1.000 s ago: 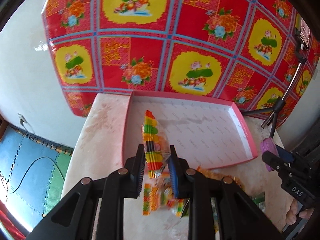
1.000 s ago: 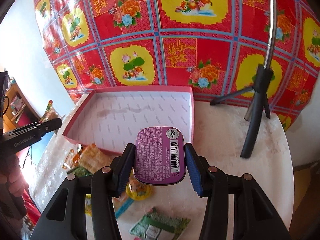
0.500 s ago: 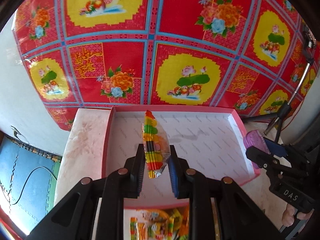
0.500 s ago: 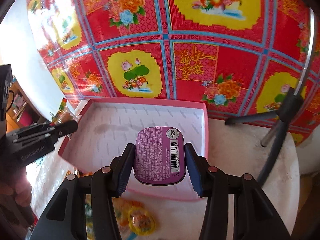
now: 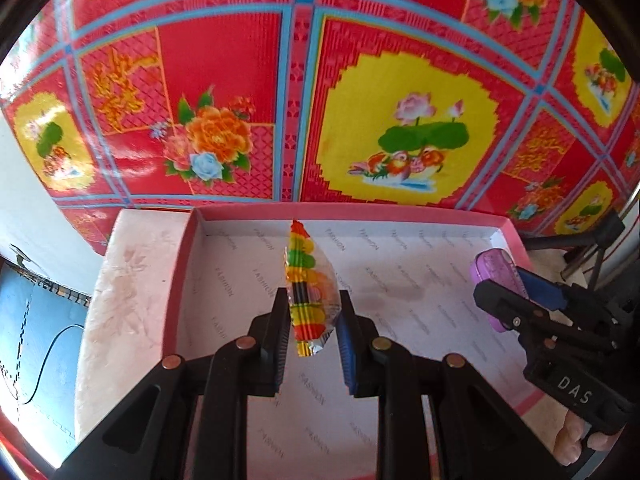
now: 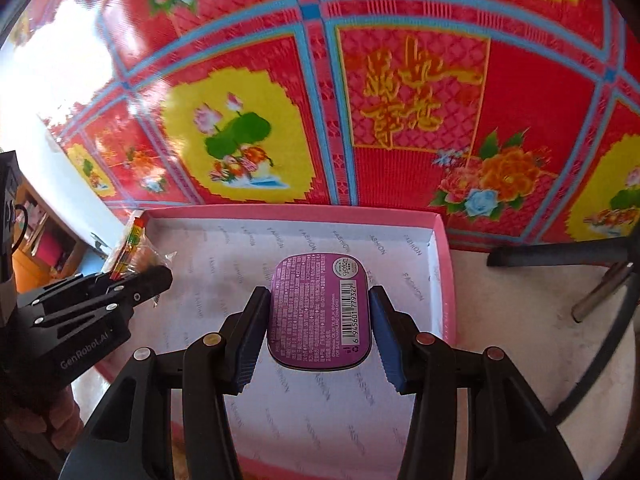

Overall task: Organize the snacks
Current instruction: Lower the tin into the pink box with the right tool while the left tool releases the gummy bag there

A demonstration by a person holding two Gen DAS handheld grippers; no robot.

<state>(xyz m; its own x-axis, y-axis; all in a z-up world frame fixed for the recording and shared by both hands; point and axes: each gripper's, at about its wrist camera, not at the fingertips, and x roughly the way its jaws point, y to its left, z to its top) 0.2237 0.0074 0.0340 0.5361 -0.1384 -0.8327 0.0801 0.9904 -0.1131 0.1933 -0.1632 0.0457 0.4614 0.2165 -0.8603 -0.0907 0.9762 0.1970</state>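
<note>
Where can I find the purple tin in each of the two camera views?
Left wrist view: the purple tin is at the right edge, held in the right gripper, above the pink box.
Right wrist view: the purple tin is at the centre, clamped between the jaws.
Shared landmark: the pink box, with its paper lining printed FASHION.

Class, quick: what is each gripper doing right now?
Left gripper: closed on a rainbow-striped plastic snack packet.
Right gripper: closed on a flat purple tin.
</note>
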